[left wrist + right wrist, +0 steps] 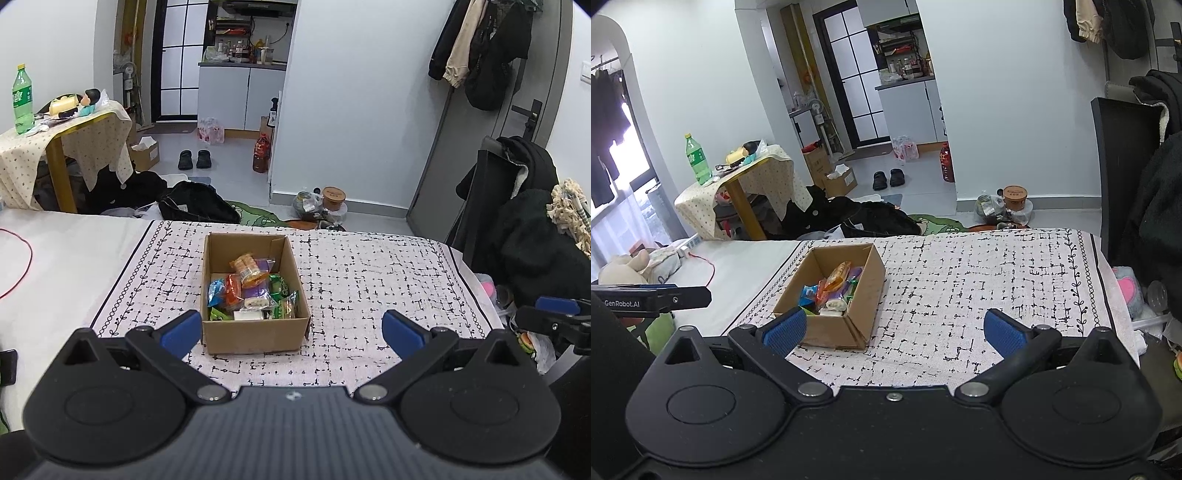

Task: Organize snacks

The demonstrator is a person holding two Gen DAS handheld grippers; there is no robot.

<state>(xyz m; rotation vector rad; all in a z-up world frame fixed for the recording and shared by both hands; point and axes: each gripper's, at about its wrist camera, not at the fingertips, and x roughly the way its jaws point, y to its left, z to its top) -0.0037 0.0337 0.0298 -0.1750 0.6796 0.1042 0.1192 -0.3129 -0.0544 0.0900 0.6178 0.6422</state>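
Note:
A brown cardboard box (255,334) stands on the black-and-white patterned cloth (369,280). Several wrapped snacks (251,288) in orange, blue, green and purple fill it. My left gripper (291,330) hangs open just in front of the box, nothing between its blue pads (183,330). In the right wrist view the same box (864,288) sits to the left of centre, with the snacks (833,291) inside. My right gripper (894,330) is open and empty, its left pad (785,330) overlapping the box's near corner. The other gripper's tip (554,314) shows at the right edge.
The cloth covers a white table (66,258) with a red cable (22,266) at its left. A dark chair with black coats (517,206) stands at the right. Beyond the table's far edge lie bags (199,206), shoes (194,158) and a side table with a green bottle (22,99).

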